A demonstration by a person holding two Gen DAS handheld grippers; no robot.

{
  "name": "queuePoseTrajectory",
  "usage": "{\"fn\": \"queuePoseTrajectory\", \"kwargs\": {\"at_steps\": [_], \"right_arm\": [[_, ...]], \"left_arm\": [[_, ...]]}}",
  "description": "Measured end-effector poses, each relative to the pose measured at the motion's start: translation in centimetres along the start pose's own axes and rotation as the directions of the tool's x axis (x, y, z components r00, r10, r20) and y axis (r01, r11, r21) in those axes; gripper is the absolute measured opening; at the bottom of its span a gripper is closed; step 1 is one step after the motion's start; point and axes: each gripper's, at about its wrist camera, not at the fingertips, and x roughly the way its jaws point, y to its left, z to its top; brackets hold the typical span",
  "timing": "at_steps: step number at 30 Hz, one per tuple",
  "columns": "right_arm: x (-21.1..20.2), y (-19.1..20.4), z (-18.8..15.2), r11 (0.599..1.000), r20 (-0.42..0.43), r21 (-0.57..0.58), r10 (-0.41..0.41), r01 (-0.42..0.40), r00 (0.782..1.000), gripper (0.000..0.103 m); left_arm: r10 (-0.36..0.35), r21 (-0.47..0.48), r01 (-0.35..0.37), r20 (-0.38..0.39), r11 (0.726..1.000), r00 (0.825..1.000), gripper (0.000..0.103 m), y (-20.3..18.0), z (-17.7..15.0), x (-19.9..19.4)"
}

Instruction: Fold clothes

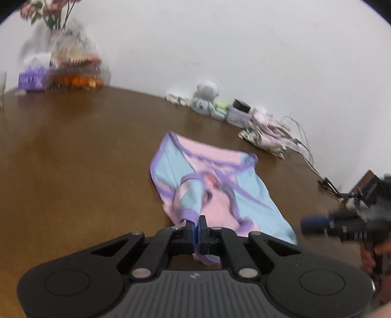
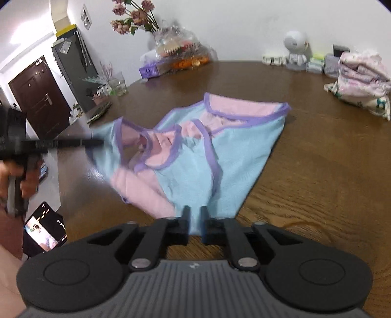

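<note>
While my left gripper has its jaws pinched tight on a purple-trimmed edge of the garment, my right gripper stands only narrowly parted — the pale blue hem lies between its fingers, and I cannot tell whether the pads press on it. From the right wrist view my left gripper shows as a dark blurred bar at the garment's left edge, where the cloth is lifted off the wood.

The garment is a small pink and light blue piece with purple binding, lying rumpled near the middle of the brown wooden table, its far edge flat and its near corners drawn toward me.

As for writing, I can read none. A small pale logo mark sits on each gripper's grey ribbed body, too small to make out. The purple box by the flowers carries dark marks that are blurred beyond reading.

Along the wall stand a white round-headed figurine and a stack of folded clothes — well apart from the garment. At the lower left edge of the right wrist view, a phone has its screen lit; any text on it is too small to read.
</note>
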Motion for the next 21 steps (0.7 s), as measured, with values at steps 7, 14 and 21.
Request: {"fn": "queuePoseTrajectory", "kwargs": {"at_steps": [7, 14, 21], "right_arm": [[4.6, 4.1, 5.0, 0.989, 0.000, -0.150, -0.006, 0.006, 1.000, 0.040], [12.6, 6.7, 9.3, 0.962, -0.103, -0.245, -0.148, 0.120, 0.984, 0.039], [12.0, 6.2, 9.5, 0.962, -0.128, -0.213, -0.202, 0.172, 0.971, 0.004]], "left_arm": [[0.026, -0.039, -0.027, -0.011, 0.999, 1.000, 0.012, 1.8, -1.5, -0.3], [0.086, 0.036, -0.086, 0.017, 0.996, 0.996, 0.048, 1.7, -0.3, 0.1], [0.159, 0.222, -0.164, 0.039, 0.961, 0.987, 0.059, -0.9, 1.2, 2.8]]}}
